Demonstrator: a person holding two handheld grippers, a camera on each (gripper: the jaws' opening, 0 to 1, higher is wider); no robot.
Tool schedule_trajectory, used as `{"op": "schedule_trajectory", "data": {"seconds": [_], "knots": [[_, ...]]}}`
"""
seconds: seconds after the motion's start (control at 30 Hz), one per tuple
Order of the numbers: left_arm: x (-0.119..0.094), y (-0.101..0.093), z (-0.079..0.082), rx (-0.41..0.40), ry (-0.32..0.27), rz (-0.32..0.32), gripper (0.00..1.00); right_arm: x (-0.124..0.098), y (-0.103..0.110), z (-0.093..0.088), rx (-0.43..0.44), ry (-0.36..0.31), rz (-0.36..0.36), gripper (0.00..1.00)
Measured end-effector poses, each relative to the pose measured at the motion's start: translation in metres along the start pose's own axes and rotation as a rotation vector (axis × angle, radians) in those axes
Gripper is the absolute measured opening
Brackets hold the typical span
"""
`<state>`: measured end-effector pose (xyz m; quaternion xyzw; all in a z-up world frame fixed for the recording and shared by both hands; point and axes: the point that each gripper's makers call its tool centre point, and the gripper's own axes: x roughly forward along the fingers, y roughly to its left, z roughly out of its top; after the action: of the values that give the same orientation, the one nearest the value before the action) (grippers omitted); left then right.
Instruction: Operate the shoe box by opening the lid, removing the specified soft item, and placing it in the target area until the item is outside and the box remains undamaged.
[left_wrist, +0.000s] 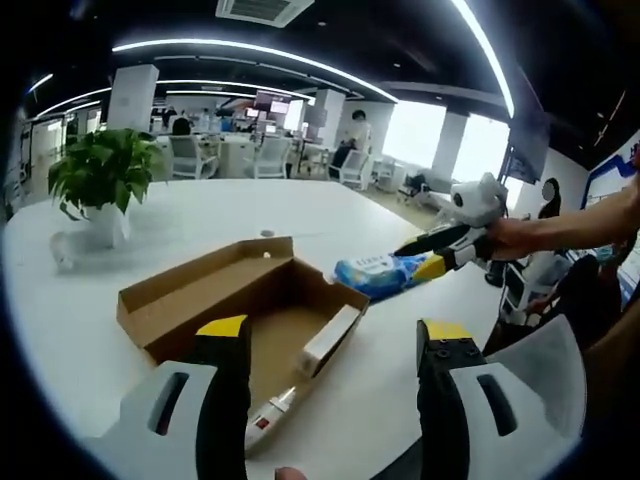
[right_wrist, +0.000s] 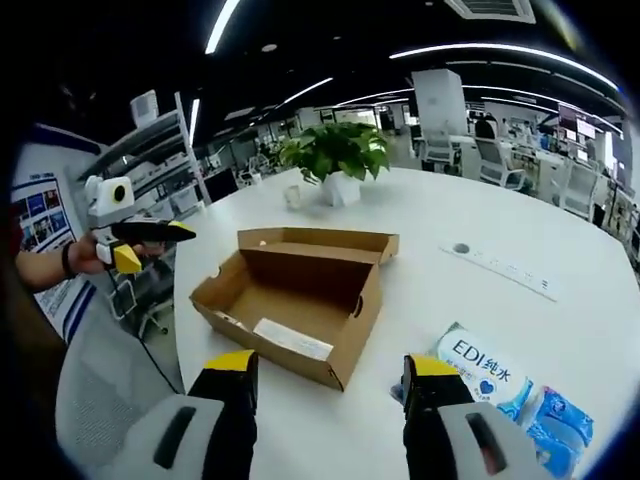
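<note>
The brown cardboard shoe box (left_wrist: 200, 290) (right_wrist: 300, 290) stands on the white table with its lid folded back. A white paper slip (right_wrist: 293, 339) lies inside it. My left gripper (left_wrist: 333, 328) is open above the box's near corner, with nothing between its jaws. My right gripper (right_wrist: 331, 365) is also open, just in front of the box's long side. A soft blue and white wipes pack (right_wrist: 495, 385) (left_wrist: 378, 272) lies on the table beside the right jaw, outside the box. A hand holds the right gripper (left_wrist: 420, 255) at the pack, and the left gripper (right_wrist: 155, 243) is at the far left.
A potted plant (left_wrist: 100, 175) (right_wrist: 338, 150) stands on the round white table (left_wrist: 330, 215) behind the box. A round grommet (right_wrist: 460, 248) and a flat strip (right_wrist: 510, 270) lie on the tabletop. Office chairs and desks stand behind. The table edge (right_wrist: 180, 330) runs close to the box.
</note>
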<state>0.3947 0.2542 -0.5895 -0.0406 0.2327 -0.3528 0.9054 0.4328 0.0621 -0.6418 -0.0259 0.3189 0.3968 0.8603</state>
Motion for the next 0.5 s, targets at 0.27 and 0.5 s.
{"op": "schedule_trajectory", "data": {"seconds": [0.27,0.5], "knots": [[-0.008,0.007,-0.002,-0.011,-0.008,0.007,0.67,0.02,0.018,0.014,-0.037,0.011,0.04,0.57],[-0.015,0.013,-0.007,-0.028,-0.011,0.018,0.67,0.035,0.031,0.017,-0.055,0.022,0.066,0.57]]}}
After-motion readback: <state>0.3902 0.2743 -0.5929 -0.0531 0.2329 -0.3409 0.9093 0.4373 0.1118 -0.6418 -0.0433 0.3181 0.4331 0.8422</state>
